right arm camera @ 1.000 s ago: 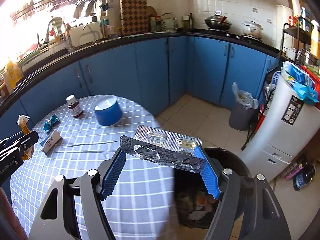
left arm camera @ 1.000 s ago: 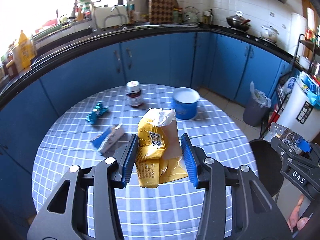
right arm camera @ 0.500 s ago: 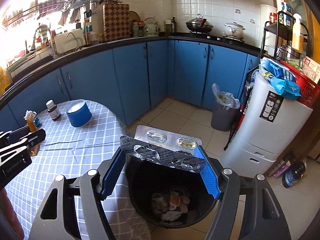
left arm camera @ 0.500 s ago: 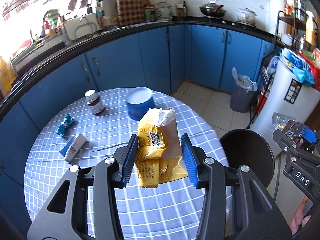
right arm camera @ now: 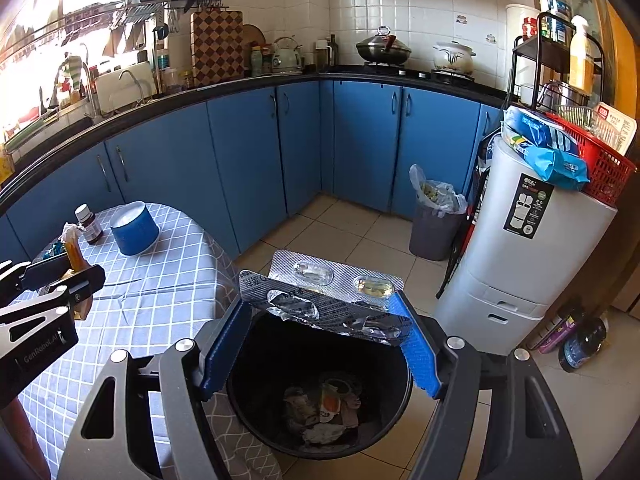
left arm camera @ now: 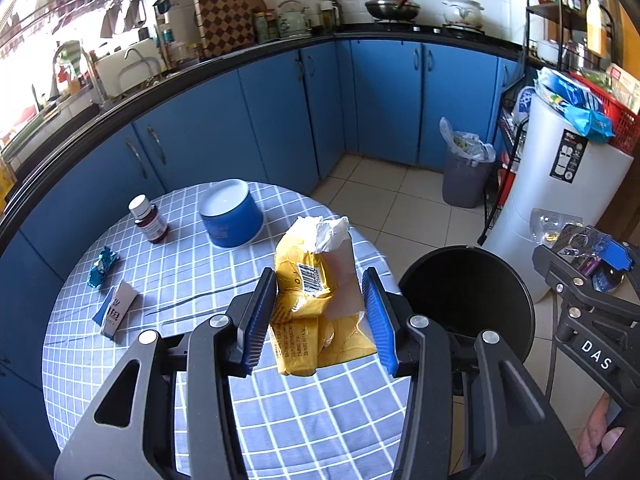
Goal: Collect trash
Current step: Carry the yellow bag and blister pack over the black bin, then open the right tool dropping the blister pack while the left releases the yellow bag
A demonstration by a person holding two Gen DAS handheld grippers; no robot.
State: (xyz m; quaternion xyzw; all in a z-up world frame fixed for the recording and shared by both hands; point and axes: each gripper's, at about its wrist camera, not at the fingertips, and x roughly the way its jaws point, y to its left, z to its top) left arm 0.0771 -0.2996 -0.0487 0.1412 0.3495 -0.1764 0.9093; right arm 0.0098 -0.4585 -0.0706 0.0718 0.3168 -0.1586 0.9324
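Over the black trash bin [right arm camera: 320, 392], the right gripper [right arm camera: 320, 340] has its 2 blue pads clamped on a silver blister pack [right arm camera: 324, 300], jaws fairly wide. Left of it, the left gripper [left arm camera: 320, 316] pinches a crumpled yellow packet [left arm camera: 316, 300] above the checked table [left arm camera: 180, 264], near the right edge, bin just beside it.

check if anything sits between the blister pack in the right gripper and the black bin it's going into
Nothing visible does. The right gripper holds the blister pack above the open mouth of the black bin, which has no lid and only some trash at the bottom.
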